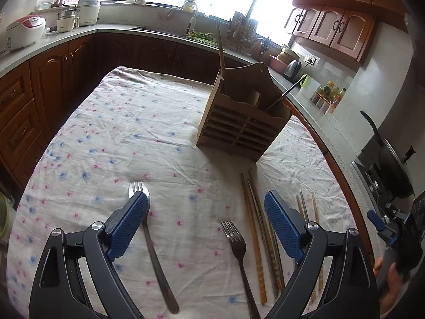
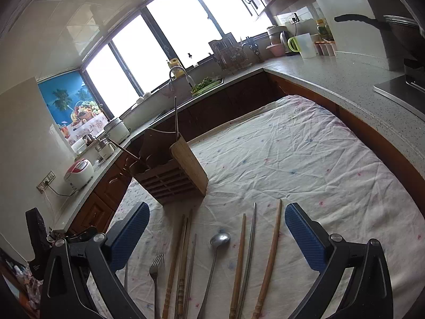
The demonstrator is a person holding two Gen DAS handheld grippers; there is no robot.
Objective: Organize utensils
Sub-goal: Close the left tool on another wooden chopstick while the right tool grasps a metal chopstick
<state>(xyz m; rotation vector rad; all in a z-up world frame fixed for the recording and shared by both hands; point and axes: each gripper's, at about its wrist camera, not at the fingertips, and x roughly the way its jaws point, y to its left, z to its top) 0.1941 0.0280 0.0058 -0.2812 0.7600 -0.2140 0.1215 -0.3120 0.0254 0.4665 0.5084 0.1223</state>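
Left tool (image 1: 205, 206) hangs wide open over the cloth-covered bench (image 1: 132, 122), nothing between its blue pads. Its left pad (image 1: 127, 226) overlaps the head of one fork (image 1: 156, 260); whether they touch I cannot tell. A second fork (image 1: 239, 260) lies between the pads, and beside it on the right a bundle of chopsticks (image 1: 256, 239). More chopsticks (image 1: 305, 210) show past the right pad. Farther off stands a wooden holder (image 1: 239, 130) with a long chopstick (image 1: 220, 47) and a dark handle sticking out. At the right edge a hand (image 1: 390, 273) grips the other tool.

Right tool (image 2: 216, 230) is also spread wide and empty, above the bench (image 2: 305, 159). Between its pads lie a fork (image 2: 155, 273), a chopstick bundle (image 2: 180, 260), a ladle (image 2: 216, 255), then three more chopsticks (image 2: 271, 255), all roughly parallel. The holder (image 2: 175, 178) stands just beyond them, left of centre.
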